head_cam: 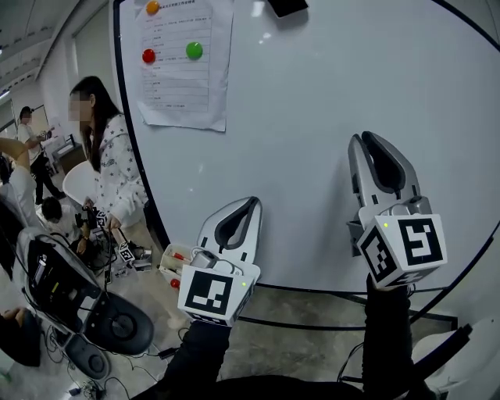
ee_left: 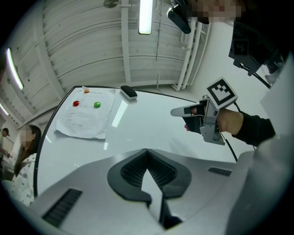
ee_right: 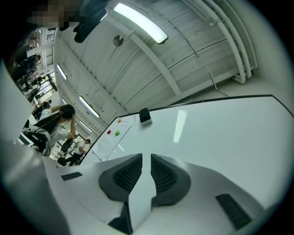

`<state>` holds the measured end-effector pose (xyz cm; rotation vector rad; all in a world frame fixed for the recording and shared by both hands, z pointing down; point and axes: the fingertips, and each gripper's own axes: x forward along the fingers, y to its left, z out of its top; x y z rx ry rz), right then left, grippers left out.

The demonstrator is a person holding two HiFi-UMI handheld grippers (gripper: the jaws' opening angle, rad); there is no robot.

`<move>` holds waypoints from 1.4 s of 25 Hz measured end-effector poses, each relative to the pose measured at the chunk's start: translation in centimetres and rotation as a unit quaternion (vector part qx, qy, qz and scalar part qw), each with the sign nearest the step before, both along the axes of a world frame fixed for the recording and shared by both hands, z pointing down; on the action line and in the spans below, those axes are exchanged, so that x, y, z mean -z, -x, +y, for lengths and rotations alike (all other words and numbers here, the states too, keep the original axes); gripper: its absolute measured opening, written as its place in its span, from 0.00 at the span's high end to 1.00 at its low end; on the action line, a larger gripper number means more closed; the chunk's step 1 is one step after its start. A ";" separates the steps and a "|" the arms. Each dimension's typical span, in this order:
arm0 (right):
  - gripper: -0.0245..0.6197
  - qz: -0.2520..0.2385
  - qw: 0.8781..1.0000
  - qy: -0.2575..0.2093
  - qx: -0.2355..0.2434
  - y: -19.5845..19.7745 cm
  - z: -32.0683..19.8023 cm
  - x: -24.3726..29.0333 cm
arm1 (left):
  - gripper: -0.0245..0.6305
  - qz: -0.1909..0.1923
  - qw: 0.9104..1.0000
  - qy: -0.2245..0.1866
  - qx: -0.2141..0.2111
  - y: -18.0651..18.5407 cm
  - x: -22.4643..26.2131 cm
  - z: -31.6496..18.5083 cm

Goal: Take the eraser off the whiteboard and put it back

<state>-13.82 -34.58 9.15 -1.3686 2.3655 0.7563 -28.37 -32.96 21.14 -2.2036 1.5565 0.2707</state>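
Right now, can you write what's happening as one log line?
eraser: on whiteboard, untouched | left gripper: shut, empty | right gripper: jaws slightly apart, empty

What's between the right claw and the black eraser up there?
Only bare whiteboard, seen in the right gripper view between right gripper and eraser.

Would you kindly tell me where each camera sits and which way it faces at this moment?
Head view: on the person's head, facing the whiteboard; both sleeves, the left gripper and the right gripper show.
Left gripper view: on the left gripper, looking along its shut jaws up the whiteboard toward the eraser; the right gripper and hand show at right.
Right gripper view: on the right gripper, looking along its barely parted jaws toward the eraser.
Shared: both gripper views show the eraser and the paper sheet.
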 end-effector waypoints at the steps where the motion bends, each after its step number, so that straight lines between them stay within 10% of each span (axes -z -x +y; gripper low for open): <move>1: 0.86 -0.002 1.000 0.003 -0.001 -0.1 0.0 -0.4 | 0.96 0.000 1.000 0.001 -0.001 -0.1 -0.1 0.0; 35: 0.95 0.006 0.998 0.066 0.006 -1.0 1.1 -12.0 | 0.95 0.020 0.999 0.026 0.002 -0.7 -2.1 -1.3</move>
